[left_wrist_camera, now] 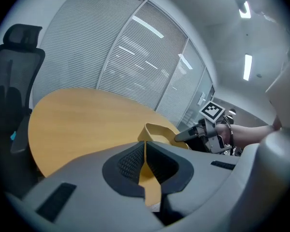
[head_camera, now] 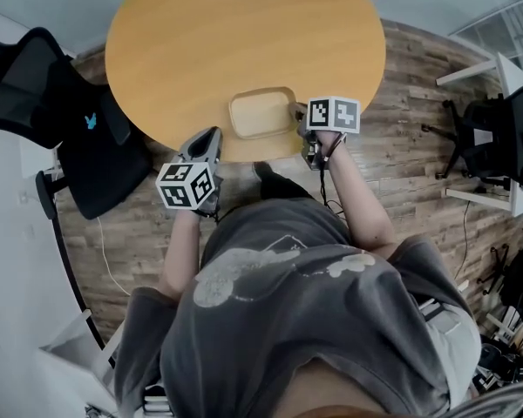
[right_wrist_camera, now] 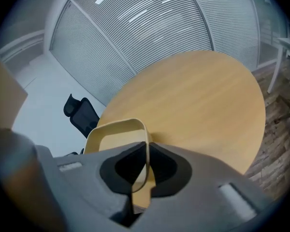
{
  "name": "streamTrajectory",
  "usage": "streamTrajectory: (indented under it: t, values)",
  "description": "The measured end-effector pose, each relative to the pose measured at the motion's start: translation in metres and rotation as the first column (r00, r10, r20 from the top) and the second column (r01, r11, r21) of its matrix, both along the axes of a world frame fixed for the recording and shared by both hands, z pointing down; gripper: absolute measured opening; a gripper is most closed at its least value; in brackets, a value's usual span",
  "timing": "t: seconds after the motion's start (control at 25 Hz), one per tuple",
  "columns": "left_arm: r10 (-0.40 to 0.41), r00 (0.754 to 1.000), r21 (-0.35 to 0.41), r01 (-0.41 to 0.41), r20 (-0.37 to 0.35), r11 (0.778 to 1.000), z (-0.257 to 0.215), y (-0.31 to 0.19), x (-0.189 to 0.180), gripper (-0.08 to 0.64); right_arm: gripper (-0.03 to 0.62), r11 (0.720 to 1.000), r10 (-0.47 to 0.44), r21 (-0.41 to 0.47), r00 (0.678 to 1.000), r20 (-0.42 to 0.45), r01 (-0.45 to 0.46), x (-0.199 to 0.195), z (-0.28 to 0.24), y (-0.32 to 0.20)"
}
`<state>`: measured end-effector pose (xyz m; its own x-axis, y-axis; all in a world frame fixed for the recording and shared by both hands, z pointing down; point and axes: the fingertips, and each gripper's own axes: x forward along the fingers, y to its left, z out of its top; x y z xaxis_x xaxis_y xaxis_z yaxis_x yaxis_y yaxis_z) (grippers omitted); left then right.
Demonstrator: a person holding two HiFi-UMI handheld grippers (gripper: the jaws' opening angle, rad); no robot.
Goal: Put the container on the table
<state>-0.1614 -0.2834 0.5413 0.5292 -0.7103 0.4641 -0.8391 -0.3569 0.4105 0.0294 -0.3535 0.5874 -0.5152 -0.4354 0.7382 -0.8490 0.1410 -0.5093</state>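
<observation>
At the near edge of the round table (head_camera: 244,33), straight ahead of the person, a shallow tan container (head_camera: 261,113) sits on the wood with its open side up. The right gripper (head_camera: 300,113) is at its right side, and the right gripper view shows the jaws closed on the thin rim: the wall of the container (right_wrist_camera: 117,141) runs up between the dark pads of the right gripper (right_wrist_camera: 146,149), with the table (right_wrist_camera: 198,100) spreading out beyond. The left gripper (head_camera: 214,134) hangs at the table edge, just beside the container's near left corner. I cannot tell from the head view whether it touches the container. In its own view the left gripper (left_wrist_camera: 145,146) has its jaws together at the tips with nothing held, and only tan shows in the narrow gap behind them. Past those tips lies the container (left_wrist_camera: 160,132), and the right gripper (left_wrist_camera: 181,136) reaches in to it from the right under its marker cube. A black chair (head_camera: 61,120) stands left of the table on the wood floor (head_camera: 401,146), and the same chair (left_wrist_camera: 12,76) shows at the left of the left gripper view. Window blinds (left_wrist_camera: 111,52) fill the wall behind the table.
</observation>
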Motion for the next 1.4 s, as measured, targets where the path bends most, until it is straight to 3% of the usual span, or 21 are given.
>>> streamTrajectory:
  t: [0.68, 1.4]
  values:
    - [-0.066, 0.998, -0.034, 0.066, 0.019, 0.997, 0.013, -0.064, 0.0, 0.009, 0.018, 0.997, -0.004, -0.075, 1.0, -0.007, 0.004, 0.001, 0.034, -0.074]
    - [-0.097, 0.995, -0.06, 0.099, 0.024, 0.993, 0.021, -0.088, 0.002, 0.009, 0.02, 0.991, -0.06, -0.123, 0.997, -0.04, 0.055, -0.005, 0.056, -0.09]
